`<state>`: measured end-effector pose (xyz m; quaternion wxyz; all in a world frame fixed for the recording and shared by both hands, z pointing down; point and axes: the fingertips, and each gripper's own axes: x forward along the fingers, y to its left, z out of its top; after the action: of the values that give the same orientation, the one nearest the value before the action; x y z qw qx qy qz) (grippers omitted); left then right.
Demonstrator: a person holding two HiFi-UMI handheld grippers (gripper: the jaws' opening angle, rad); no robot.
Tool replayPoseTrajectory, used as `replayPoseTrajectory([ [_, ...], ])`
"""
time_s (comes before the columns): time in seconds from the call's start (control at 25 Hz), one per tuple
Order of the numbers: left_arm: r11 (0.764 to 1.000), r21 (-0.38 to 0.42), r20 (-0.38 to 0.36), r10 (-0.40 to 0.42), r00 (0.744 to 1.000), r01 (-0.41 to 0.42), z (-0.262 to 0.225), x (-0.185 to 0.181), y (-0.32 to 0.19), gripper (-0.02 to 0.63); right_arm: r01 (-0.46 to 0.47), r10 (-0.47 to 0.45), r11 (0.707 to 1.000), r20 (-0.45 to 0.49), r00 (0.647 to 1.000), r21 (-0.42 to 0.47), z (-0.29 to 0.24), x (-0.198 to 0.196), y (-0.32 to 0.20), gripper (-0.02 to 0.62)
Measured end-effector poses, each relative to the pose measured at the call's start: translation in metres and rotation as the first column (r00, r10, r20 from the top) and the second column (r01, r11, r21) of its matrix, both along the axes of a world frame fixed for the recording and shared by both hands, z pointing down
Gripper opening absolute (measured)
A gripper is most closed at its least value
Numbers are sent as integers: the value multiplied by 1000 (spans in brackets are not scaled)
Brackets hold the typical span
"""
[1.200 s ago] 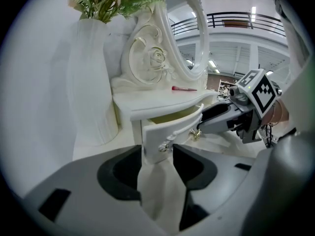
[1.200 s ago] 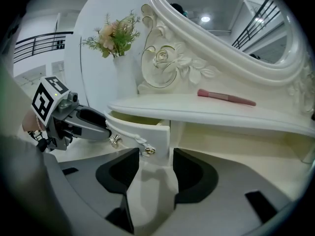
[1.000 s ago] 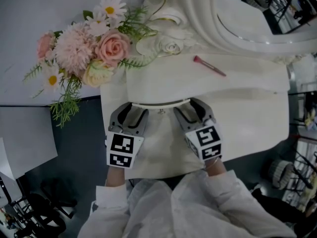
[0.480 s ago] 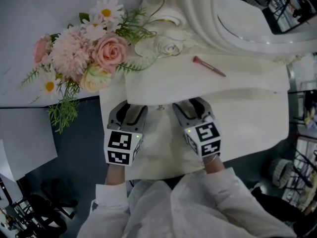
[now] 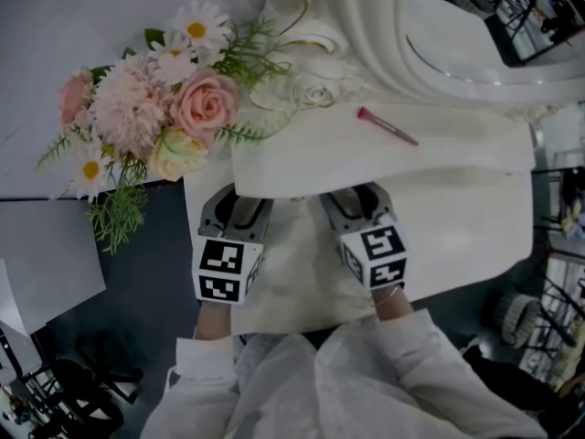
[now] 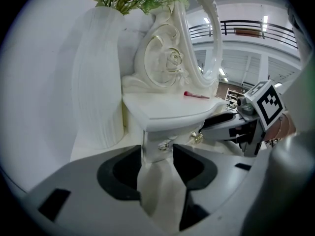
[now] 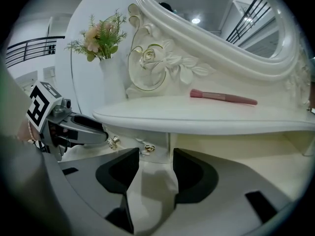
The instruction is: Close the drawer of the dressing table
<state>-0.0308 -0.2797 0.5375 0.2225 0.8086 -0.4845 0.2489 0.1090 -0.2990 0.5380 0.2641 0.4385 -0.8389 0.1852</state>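
**Drawer** [image 7: 153,140] almost home beneath the front edge of the desk [image 5: 384,163]. Left tongs [image 5: 239,207] and right tongs [image 5: 356,199] stand open and clasp nothing, each with its tips at the drawer front, facing a gold knob [image 7: 147,148]. Judged stiff, light and free-sliding: press the flat front evenly, since a lopsided push may skew it.
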Motion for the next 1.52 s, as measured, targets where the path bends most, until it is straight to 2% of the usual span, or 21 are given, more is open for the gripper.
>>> replayPoseTrajectory([
  [0.4,1000,3,6,-7,1000,7,0,0,-4,187,-19,19,1000,10,1000,-12,0,0,-4,195],
  [0.88,999,-10,12,-36,999,36,0,-4,-6,227,-30,31,999,11,999,-20,1,0,-6,205],
  [1.08,999,-22,0,-35,999,35,0,-4,-6,235,-27,28,999,11,1000,-18,1,0,-5,206],
  [1.2,999,-32,-36,-37,999,36,0,-1,-5,233,-18,18,1000,14,1000,-19,1,0,-4,206],
  [1.52,999,-30,-66,-39,997,37,-6,4,5,233,-19,22,999,77,997,-39,-3,-2,7,204],
])
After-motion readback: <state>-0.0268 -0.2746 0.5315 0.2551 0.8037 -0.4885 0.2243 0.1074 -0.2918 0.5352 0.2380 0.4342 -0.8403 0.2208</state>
